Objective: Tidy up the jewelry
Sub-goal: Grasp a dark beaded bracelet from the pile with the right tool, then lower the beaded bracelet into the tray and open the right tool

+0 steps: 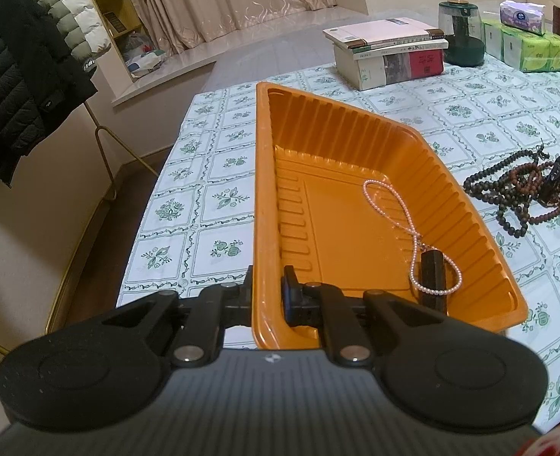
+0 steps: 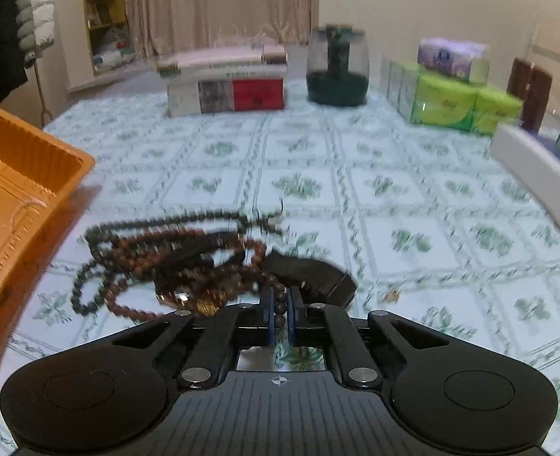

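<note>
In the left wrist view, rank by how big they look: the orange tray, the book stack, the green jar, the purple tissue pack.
1. Orange tray, though it is nearest the camera
2. Book stack
3. Green jar
4. Purple tissue pack

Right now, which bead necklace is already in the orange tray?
The pink pearl necklace, pale and tiny-beaded, lies inside the orange tray. The dark and reddish-brown bead strings are heaped on the tablecloth.
</note>
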Motion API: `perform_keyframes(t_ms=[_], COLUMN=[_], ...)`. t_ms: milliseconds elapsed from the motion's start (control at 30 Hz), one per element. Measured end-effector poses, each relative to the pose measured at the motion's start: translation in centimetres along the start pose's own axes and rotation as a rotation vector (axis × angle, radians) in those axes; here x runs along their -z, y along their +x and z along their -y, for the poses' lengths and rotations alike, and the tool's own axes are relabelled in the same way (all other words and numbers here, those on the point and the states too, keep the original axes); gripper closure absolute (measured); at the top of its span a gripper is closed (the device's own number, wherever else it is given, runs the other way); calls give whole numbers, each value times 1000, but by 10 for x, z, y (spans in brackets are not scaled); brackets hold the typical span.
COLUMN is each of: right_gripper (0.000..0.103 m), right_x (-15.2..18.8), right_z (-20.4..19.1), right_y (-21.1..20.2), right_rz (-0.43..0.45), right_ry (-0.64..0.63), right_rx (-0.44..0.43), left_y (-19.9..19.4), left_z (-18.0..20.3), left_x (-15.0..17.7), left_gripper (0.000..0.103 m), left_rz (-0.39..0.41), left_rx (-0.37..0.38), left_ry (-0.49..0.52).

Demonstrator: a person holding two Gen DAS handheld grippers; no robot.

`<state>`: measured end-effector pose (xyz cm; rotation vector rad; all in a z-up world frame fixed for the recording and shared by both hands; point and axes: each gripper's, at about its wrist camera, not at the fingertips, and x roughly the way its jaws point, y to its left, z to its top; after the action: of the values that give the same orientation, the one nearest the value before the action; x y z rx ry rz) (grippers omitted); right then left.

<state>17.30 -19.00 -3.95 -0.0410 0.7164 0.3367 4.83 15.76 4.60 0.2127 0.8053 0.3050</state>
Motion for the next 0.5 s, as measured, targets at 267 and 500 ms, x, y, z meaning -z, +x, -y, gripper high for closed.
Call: perform_keyframes(t_ms=[267, 500], right_gripper=[97, 97], right_x=[-21, -40], right_z=[-18, -60], right_y=[-44, -60], right_rz=[116, 154], right_ry=[-37, -98], right_rx=[-38, -158], left_y=[0, -2], left_z=[1, 0], left_x=[1, 1], left_gripper=[93, 93], left_rz=[9, 15], left_rx=[4, 7], left_ry=[-1, -4])
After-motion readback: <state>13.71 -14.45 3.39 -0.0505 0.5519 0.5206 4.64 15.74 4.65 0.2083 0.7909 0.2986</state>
